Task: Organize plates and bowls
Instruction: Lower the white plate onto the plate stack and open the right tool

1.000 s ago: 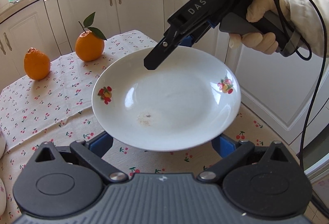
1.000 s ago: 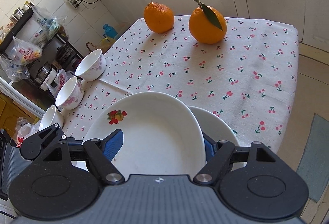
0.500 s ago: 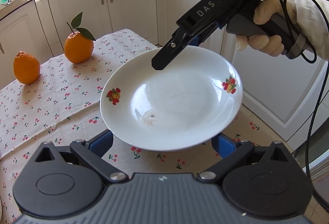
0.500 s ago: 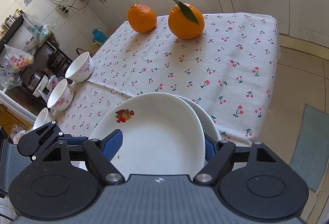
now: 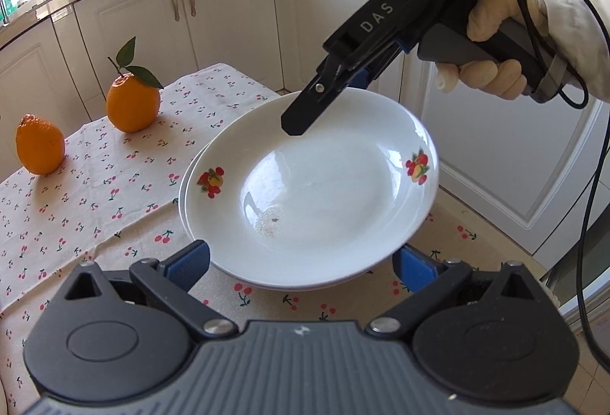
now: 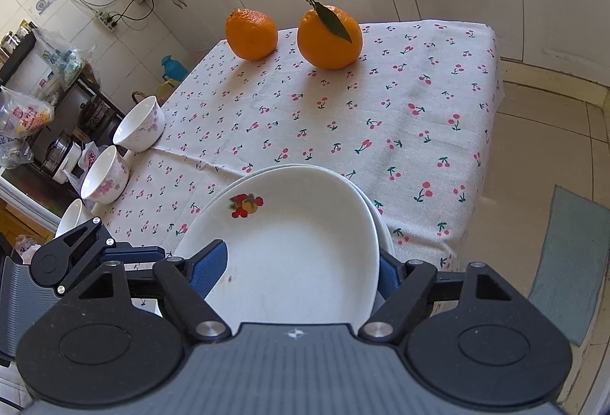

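Note:
A white plate with fruit decals (image 5: 324, 194) (image 6: 305, 243) lies on or just above a second white plate (image 5: 183, 194) (image 6: 386, 236) at the table's corner; whether they touch I cannot tell. My right gripper (image 5: 305, 121) (image 6: 301, 262) straddles the top plate's rim, one finger on the inside and the other beneath, shut on it. My left gripper (image 5: 303, 262) stands wide at the near rim. The plate overhangs its blue pads (image 5: 190, 258), hiding any contact. Three white bowls with pink flowers (image 6: 141, 129) stand along the table's left edge.
Two oranges (image 5: 131, 102) (image 5: 38, 144) sit at the far end of the cherry-print tablecloth (image 6: 381, 110). A gloved hand (image 5: 492, 45) holds the right gripper, its black cable hanging beside. White cabinets (image 5: 495, 167) stand close behind. A floor mat (image 6: 564, 262) lies right of the table.
The top plate, with both grippers around it, has moved over the second plate. That plate showed well to the right in the right wrist view and now shows only as a thin rim.

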`<state>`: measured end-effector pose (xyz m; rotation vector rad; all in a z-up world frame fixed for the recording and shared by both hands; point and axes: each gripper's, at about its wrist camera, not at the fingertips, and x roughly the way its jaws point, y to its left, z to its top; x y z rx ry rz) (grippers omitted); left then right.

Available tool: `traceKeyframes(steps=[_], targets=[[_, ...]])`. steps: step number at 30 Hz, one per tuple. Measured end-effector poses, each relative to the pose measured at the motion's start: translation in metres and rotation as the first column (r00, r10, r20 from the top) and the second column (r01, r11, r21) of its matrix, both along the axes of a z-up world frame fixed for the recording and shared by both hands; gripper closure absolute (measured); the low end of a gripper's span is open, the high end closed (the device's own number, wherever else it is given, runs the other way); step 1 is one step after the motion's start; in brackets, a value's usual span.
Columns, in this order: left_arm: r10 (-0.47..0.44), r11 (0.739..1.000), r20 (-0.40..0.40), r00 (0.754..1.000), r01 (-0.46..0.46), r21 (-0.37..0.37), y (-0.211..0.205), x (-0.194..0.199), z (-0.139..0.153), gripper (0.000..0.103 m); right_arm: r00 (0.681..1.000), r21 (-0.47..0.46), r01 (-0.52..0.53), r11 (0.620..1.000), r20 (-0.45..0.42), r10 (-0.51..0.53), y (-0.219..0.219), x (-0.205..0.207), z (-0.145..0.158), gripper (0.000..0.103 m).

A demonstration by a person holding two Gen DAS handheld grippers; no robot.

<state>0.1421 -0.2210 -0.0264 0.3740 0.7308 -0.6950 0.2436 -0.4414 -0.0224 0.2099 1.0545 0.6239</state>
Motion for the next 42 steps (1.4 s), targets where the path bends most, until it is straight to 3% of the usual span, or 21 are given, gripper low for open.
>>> traceKeyframes(steps=[28, 38, 42], targets=[[0.026, 1.0, 0.01, 1.0, -0.026, 0.002, 0.009, 0.0, -0.006, 0.002, 0.999, -0.131, 0.039, 0.991, 0.007, -0.038, 0.005, -0.02, 0.012, 0.018], [0.018, 0.999, 0.036, 0.999, -0.016, -0.046, 0.018, -0.009, 0.003, 0.001, 0.996, -0.187, 0.068, 0.98, 0.065, -0.057, 0.015, -0.04, 0.024, 0.002], [0.019, 0.998, 0.047, 0.999, -0.016, -0.057, 0.024, -0.012, 0.005, 0.001, 0.991, -0.231, 0.11, 0.967, 0.106, -0.087, 0.027, -0.052, 0.03, 0.0]])
